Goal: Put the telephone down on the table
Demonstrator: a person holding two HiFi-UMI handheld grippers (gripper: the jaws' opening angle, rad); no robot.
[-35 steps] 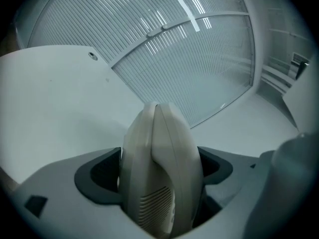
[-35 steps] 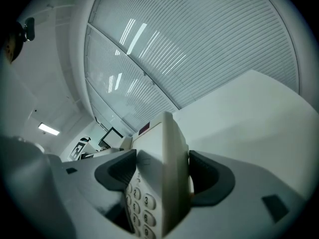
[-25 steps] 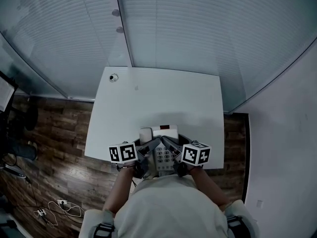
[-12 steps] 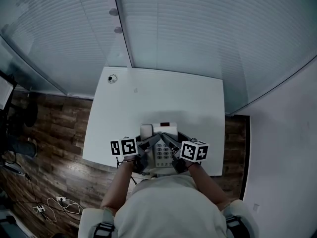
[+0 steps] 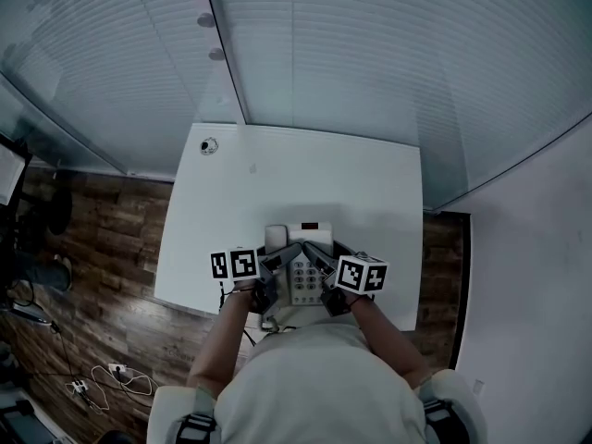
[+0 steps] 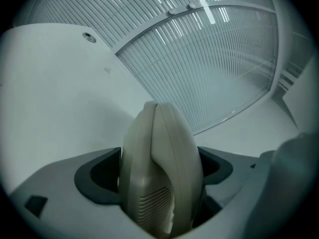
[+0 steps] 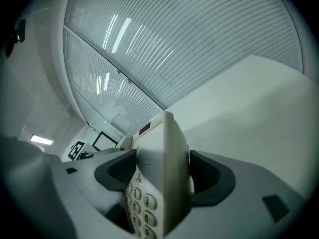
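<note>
One telephone (image 5: 298, 268) is hanging over the near edge of the single white table (image 5: 305, 174). Its long axis is running away from the person, with the keypad (image 7: 140, 203) facing up and the display end pointing toward the slatted blinds (image 5: 370, 63). Two grippers are clamping it. The left hand-held gripper (image 5: 279, 265) is squeezing the rounded, smooth plastic handset (image 6: 159, 168), and the right hand-held gripper (image 5: 319, 259) is pinching the base's flat right edge. Contact with the table is not showing.

Just a white desk (image 5: 277, 183) pushed up against ribbed glass panels (image 5: 370, 54), dark wood-plank floor (image 5: 102, 239) either side, loose cables (image 5: 111, 382) lying down left, plain pale wall (image 5: 536, 285) off right.
</note>
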